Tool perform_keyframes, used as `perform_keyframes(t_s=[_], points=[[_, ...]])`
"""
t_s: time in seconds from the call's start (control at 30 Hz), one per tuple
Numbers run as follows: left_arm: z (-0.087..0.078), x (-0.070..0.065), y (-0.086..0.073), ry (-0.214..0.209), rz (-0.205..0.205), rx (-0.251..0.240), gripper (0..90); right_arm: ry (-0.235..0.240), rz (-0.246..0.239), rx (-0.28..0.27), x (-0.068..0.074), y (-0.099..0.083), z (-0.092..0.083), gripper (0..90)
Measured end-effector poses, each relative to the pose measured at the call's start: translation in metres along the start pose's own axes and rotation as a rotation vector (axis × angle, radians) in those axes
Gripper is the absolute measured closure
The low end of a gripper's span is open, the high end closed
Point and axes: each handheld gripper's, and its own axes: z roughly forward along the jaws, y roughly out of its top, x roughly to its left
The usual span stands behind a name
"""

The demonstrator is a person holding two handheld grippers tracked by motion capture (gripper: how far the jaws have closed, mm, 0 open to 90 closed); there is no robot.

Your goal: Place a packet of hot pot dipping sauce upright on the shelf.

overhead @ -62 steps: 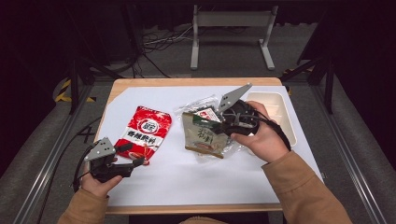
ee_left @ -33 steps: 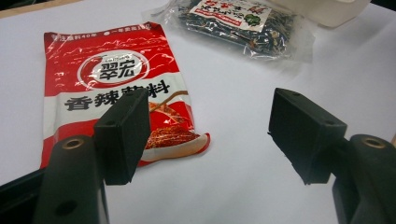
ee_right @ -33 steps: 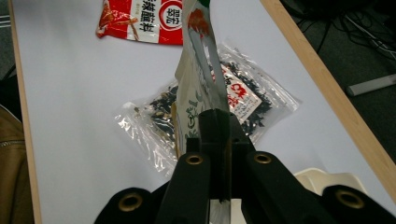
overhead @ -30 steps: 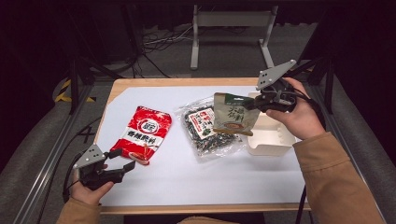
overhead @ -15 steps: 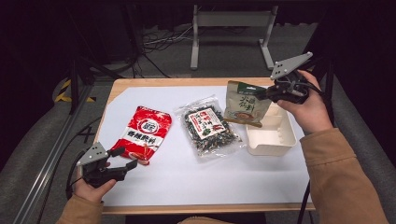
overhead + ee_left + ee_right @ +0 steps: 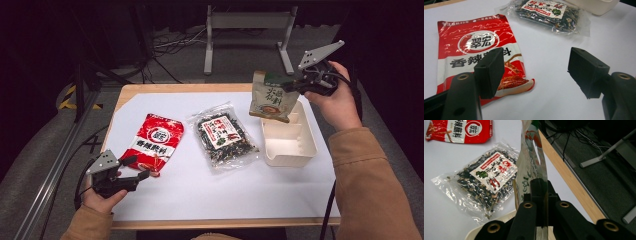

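The table (image 6: 210,200), a pale wooden top under a smooth white sheet, runs out of the high view at its near edge, and the floor around it is too dark to read. The person's right sleeve (image 6: 372,185), a tan fabric, is cut off at the bottom corner; the forearm rises from there and the hand holds the right gripper (image 6: 295,83) above the table's far right part, its grey three-cornered plate tilted upward. The left forearm comes in low, with the left gripper (image 6: 134,167) held level just above the sheet near the front left corner.

The white tray (image 6: 292,150), a matte rectangular box with a ribbed inner wall, stands at the right side of the sheet. The red packet (image 6: 155,141), glossy and crinkled, lies flat on the left; the left gripper's near jaw hides part of its print in the left gripper view, and the jaws stand wide apart with nothing between them. The clear seaweed bag (image 6: 224,135) lies flat between packet and tray. The green pouch (image 6: 272,100), thin and shiny, hangs in the air over the tray's far end, pinched at its top edge by the closed right jaws; in the right gripper view it shows edge-on, its print unreadable.
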Motion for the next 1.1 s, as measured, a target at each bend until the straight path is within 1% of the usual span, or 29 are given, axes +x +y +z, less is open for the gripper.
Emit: perform_keyframes(t_s=[0.3, 0.4, 0.5, 0.53, 0.67, 0.77, 0.87, 1.1], points=[[0.001, 0.000, 0.001, -0.004, 0.004, 0.003, 30.1, -0.039, -0.002, 0.002, -0.022, -0.005, 0.002, 90.0], [0.002, 0.000, 0.001, -0.003, 0.007, 0.004, 30.1, -0.054, -0.011, 0.007, -0.030, -0.007, 0.003, 90.0], [0.000, 0.001, 0.000, -0.001, 0.001, 0.003, 30.1, -0.068, -0.021, 0.013, -0.037, -0.010, 0.004, 90.0], [0.000, 0.001, 0.000, -0.001, 0.001, 0.003, 30.1, -0.068, -0.021, 0.013, -0.037, -0.010, 0.004, 90.0], [-0.001, 0.000, -0.001, 0.001, -0.007, 0.003, 30.1, -0.088, -0.006, 0.024, -0.046, -0.016, 0.005, 90.0], [0.001, 0.001, -0.002, -0.001, -0.002, 0.006, 30.1, -0.092, 0.022, 0.024, -0.053, -0.020, 0.009, 90.0], [0.001, 0.000, -0.002, 0.000, -0.001, 0.008, 30.2, -0.100, 0.024, 0.037, -0.060, -0.024, 0.014, 90.0], [0.001, 0.002, -0.002, -0.002, -0.004, 0.008, 30.2, -0.102, 0.033, 0.048, -0.066, -0.028, 0.023, 90.0]])
